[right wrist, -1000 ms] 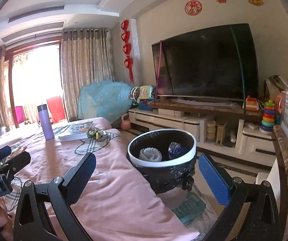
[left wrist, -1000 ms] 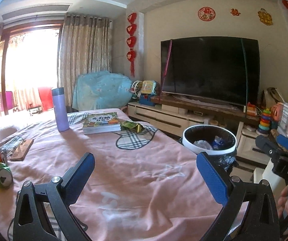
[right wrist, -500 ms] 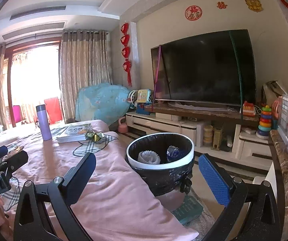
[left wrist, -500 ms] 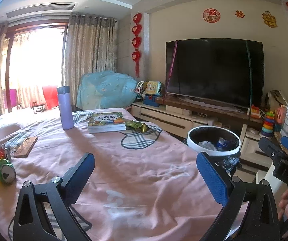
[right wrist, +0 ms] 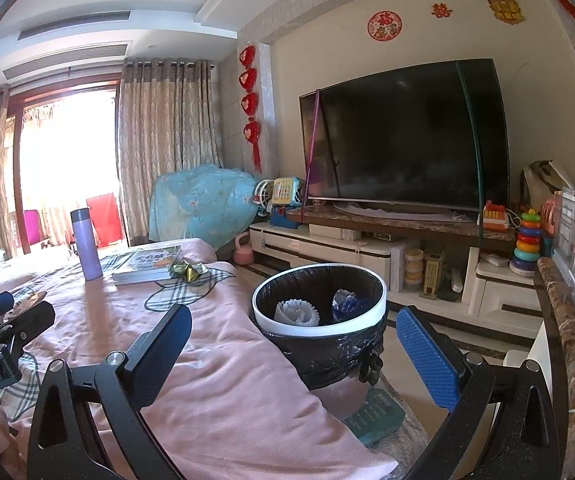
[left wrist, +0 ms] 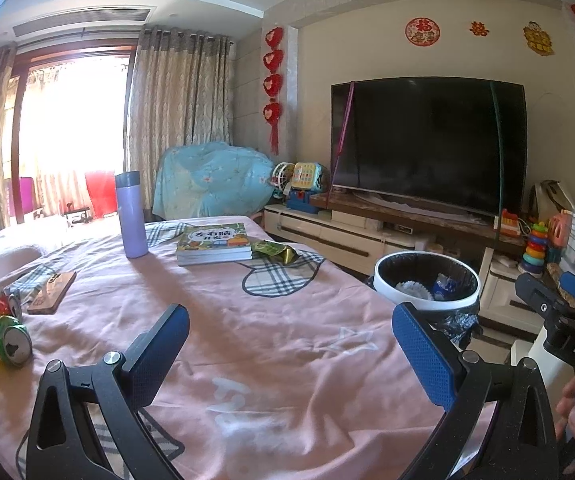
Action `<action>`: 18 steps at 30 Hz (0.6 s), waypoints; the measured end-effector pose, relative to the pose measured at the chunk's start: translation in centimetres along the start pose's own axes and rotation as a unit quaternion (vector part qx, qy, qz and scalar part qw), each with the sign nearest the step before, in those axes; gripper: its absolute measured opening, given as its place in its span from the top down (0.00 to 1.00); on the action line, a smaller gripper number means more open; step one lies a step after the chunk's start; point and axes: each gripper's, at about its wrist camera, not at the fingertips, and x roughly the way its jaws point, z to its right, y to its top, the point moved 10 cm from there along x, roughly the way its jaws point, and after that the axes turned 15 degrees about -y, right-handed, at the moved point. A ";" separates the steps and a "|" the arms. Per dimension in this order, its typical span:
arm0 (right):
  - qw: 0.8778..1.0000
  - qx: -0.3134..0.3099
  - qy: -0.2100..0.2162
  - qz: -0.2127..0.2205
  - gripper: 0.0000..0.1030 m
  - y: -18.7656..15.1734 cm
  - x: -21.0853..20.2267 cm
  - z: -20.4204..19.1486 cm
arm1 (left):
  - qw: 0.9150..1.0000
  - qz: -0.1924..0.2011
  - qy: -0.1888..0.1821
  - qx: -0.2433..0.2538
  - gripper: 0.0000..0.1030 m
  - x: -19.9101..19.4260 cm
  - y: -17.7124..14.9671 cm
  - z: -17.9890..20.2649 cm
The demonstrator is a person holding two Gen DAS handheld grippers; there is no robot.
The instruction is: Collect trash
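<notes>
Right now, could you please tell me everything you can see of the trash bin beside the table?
The trash bin is round, standing upright on the floor against the edge of the pink-clothed table. A black plastic liner is folded over its wall and knotted at the front, held by a white ring at the rim. Inside lie a white pleated paper piece and a crumpled blue wrapper. Neither gripper touches it.
</notes>
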 end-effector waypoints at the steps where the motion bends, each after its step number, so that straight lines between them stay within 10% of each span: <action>1: 1.000 0.001 0.001 0.000 0.00 0.0 0.0 0.0 | 1.000 -0.001 0.001 0.000 0.01 0.0 0.0 0.0; 18: 1.000 0.004 0.004 -0.001 0.00 0.2 0.0 0.0 | 1.000 -0.003 -0.003 0.004 0.01 -0.1 -0.2 0.0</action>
